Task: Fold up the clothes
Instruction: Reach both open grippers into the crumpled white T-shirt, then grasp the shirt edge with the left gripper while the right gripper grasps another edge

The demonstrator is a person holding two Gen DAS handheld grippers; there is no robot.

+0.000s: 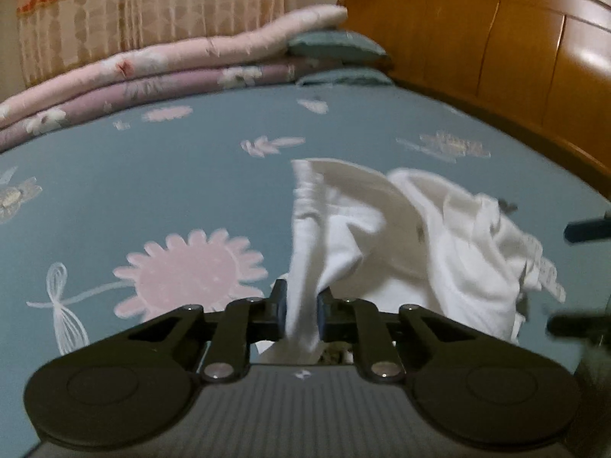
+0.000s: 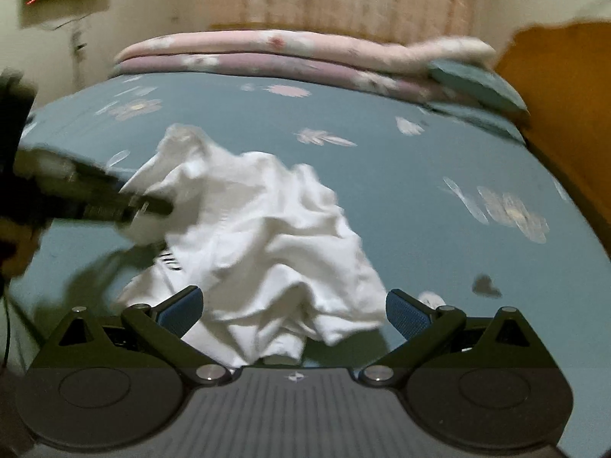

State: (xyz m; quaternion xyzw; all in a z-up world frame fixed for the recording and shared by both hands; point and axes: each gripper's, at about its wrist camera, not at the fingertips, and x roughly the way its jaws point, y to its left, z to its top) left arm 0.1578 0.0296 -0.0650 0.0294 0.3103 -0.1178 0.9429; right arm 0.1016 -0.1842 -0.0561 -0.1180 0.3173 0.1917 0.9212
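Left gripper [image 1: 301,311] clamped on white garment [image 1: 401,236] edge, bulk trailing ahead-right on bed [image 1: 152,191]; right gripper [image 2: 294,311] released, crumpled heap just ahead.

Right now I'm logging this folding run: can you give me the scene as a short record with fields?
garment: white garment, crumpled, unfolded
surface: blue floral bedsheet
left gripper: shut on a fold of the garment
right gripper: open, garment's near edge between its fingers, not pinched
background: folded pink quilts, wooden headboard
fold status: not started
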